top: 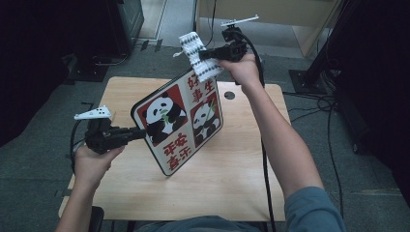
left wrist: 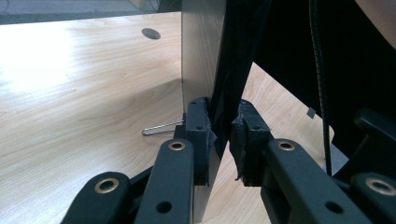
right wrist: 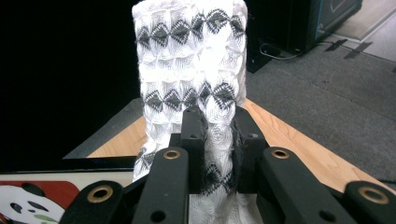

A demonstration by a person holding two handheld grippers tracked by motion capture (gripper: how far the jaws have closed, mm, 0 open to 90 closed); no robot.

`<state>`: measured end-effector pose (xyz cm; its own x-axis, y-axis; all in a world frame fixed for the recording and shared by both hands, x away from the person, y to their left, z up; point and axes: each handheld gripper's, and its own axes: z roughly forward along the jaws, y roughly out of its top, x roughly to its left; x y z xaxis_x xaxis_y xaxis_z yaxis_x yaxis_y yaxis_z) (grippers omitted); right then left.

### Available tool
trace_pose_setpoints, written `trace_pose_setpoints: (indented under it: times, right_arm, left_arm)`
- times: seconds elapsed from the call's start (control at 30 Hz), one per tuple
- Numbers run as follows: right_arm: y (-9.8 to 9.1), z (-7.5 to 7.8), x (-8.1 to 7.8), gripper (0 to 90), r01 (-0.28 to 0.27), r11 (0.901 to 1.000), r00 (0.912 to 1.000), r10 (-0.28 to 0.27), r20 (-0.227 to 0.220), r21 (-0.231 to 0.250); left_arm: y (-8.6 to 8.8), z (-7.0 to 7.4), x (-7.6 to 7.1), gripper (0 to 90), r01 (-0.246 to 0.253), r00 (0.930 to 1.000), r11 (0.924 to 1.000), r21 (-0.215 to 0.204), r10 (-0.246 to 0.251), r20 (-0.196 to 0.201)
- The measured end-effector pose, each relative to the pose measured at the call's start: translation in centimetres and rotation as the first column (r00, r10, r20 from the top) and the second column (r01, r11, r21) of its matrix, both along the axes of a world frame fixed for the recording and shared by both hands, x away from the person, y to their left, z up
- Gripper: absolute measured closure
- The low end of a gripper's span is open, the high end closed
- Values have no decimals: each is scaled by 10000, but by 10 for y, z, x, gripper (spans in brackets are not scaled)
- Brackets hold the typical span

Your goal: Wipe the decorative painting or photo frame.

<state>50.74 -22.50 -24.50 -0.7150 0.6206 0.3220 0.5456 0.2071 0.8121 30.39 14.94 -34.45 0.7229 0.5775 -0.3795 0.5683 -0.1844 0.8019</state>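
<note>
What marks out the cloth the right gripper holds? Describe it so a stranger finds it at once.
Start at the wooden table, where a panda board is propped up on its edge. Above the board's far top corner, the right gripper is shut on a cloth. It is white with rows of dark diamonds, the only soft, patterned fabric here.

A panda-printed board (top: 181, 126) is held tilted on edge at table centre, a white patterned cloth (top: 197, 54) pressed at its one o'clock corner.
</note>
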Motion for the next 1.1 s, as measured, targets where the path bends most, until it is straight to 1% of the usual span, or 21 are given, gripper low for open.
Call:
trace_pose_setpoints:
  times: [0.17,0.23,0.37,0.5,0.7,0.8,0.97,1.0,1.1]
  right_arm:
    - [-8,-1,4,793,503,9987,9987,-502,96,-118]
    - [-12,-2,6,792,612,9981,9981,-612,-1,-57]
    - [-19,-4,9,790,791,9968,9968,-791,-73,-103]
    - [-25,-6,10,793,849,9962,9963,-852,-152,-195]
    - [-31,-9,12,793,936,9945,9955,-942,-109,-461]
    - [-34,-14,12,793,1007,9929,9945,-1023,-223,-629]
    - [-39,-23,11,790,884,9939,9951,-910,-390,-653]
    - [-40,-25,11,790,833,9941,9958,-858,-327,-701]
    - [-42,-29,10,791,759,9940,9962,-789,-359,-783]
  left_arm:
    - [0,0,0,786,25,10000,10000,-11,-25,-18]
    - [1,0,0,786,40,10000,10000,-12,-40,-15]
    - [1,0,1,786,60,10000,10000,-22,-60,-16]
    - [0,0,1,786,49,10000,10000,-21,-49,-34]
    - [1,0,1,785,83,10000,10000,-32,-83,-51]
    - [1,0,1,785,99,9999,9999,-35,-99,-45]
    - [1,0,1,784,89,10000,9999,-52,-90,-40]
    - [1,0,1,784,90,10000,9999,-48,-90,-37]
    - [1,0,1,784,89,10000,10000,-41,-89,-39]
